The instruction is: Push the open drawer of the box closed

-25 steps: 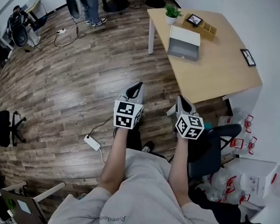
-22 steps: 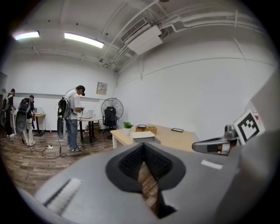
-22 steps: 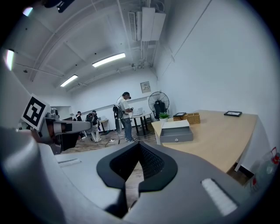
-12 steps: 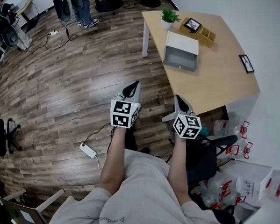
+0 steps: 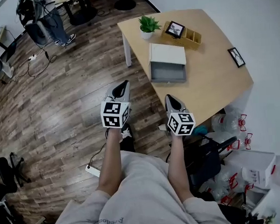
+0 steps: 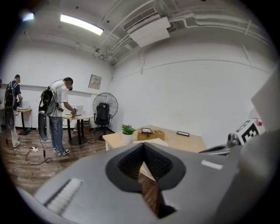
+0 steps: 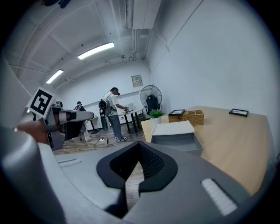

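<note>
White box (image 5: 167,53), grey drawer (image 5: 168,75) fully open

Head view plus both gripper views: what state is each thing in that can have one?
Drawer: pulled open, looks empty.
Left tool: shut, holding nothing, over the floor.
Right tool: shut, holding nothing, not touching the drawer.
Potted plant: upright on the table.
</note>
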A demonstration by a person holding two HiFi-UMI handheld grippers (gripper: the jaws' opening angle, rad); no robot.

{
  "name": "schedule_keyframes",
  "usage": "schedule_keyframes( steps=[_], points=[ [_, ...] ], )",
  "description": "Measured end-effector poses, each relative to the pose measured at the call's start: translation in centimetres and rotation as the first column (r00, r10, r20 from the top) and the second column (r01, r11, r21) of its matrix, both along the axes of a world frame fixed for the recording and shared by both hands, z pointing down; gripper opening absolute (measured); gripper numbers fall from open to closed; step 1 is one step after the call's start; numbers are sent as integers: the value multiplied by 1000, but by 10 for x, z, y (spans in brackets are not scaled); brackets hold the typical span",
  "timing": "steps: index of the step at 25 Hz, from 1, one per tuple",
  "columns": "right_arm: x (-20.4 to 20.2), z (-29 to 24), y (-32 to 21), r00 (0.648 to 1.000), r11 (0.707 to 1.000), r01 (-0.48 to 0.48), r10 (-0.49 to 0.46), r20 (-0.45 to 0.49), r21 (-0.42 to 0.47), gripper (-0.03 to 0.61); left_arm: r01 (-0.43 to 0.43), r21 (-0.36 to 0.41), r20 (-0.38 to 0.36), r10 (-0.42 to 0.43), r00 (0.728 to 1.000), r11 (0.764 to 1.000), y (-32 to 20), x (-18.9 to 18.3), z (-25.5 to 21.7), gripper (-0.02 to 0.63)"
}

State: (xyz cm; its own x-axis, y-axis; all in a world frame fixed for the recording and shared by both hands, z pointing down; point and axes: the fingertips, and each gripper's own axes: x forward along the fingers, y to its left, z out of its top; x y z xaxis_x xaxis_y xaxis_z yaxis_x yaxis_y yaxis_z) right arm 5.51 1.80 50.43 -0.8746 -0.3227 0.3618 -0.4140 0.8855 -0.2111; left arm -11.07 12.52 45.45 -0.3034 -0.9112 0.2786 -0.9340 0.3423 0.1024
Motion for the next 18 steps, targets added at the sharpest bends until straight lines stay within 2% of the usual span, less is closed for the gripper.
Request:
schedule_keyframes(
  steps=[6, 9, 13, 18],
  points=[
    [-37, 11, -44, 996, 997, -81, 81, -36, -15, 0, -83, -23, -43, 82, 996, 996, -53, -50, 15, 52],
    [-46, 22, -54, 994, 998, -60, 62, -91, 21, 2, -153, -27, -61, 152, 987, 988, -75, -66, 21, 52],
    [-44, 37, -71, 983, 995, -98, 101, -156, 26, 2, -264, -21, -66, 262, 963, 964, -100, -87, 21, 52],
    [-42, 44, -96, 969, 985, -174, 175, -177, 24, 2, -382, -65, -52, 380, 924, 922, -132, -102, 37, 52]
  ],
)
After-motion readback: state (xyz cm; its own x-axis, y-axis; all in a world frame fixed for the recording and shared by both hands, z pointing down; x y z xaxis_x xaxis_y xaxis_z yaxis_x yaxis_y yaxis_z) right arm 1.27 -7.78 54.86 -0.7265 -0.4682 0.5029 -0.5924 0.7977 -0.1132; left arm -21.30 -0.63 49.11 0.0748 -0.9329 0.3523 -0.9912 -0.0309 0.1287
